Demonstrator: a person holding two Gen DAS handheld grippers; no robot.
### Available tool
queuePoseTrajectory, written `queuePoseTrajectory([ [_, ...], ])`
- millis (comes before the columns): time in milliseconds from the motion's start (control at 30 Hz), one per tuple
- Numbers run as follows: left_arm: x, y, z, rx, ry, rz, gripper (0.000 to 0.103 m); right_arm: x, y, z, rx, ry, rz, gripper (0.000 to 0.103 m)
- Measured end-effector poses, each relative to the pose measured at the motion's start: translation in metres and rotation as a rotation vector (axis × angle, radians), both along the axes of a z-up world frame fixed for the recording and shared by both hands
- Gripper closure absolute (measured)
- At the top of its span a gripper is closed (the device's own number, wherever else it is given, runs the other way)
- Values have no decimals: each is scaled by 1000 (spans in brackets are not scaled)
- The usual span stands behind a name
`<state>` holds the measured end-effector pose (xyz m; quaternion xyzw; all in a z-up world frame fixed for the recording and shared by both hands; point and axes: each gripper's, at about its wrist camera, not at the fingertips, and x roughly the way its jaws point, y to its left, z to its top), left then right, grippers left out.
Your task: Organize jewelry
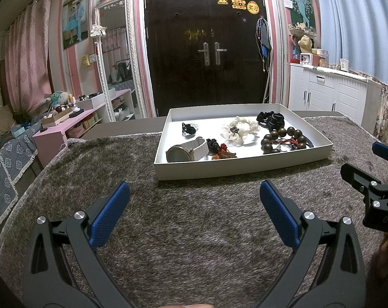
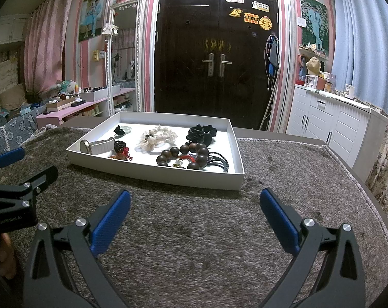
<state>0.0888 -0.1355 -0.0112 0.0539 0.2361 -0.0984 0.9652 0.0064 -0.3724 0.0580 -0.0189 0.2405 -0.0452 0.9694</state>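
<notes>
**Everything's in the tray, nothing in my grippers**

So, both grippers are spread wide with nothing between the pads: my left gripper [image 1: 195, 199] and my right gripper [image 2: 195, 206] hang low over the shaggy grey-brown rug [image 2: 194, 243], just short of the white tray [image 1: 235, 170]. All the jewelry I can see is already in there: a white-strapped watch [image 1: 187, 151], a cream scrunchie [image 1: 241, 128], a wooden bead bracelet [image 1: 283, 140], black hair ties [image 1: 271, 119], and a small black piece [image 1: 188, 129] at the back. My guess is I'm either just finished or about to tidy things inside the tray. Any next pick means reaching over the near wall. Behind the table there's a dark double door [image 1: 206, 46], a standing mirror [image 1: 115, 59] and white cabinets [image 2: 327, 120].
</notes>
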Motion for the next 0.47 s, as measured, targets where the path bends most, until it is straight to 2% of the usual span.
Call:
queuePoseTrajectory([
  [467,3,2,-1,-2,15,35,3,0,0,1,0,0,0,2],
])
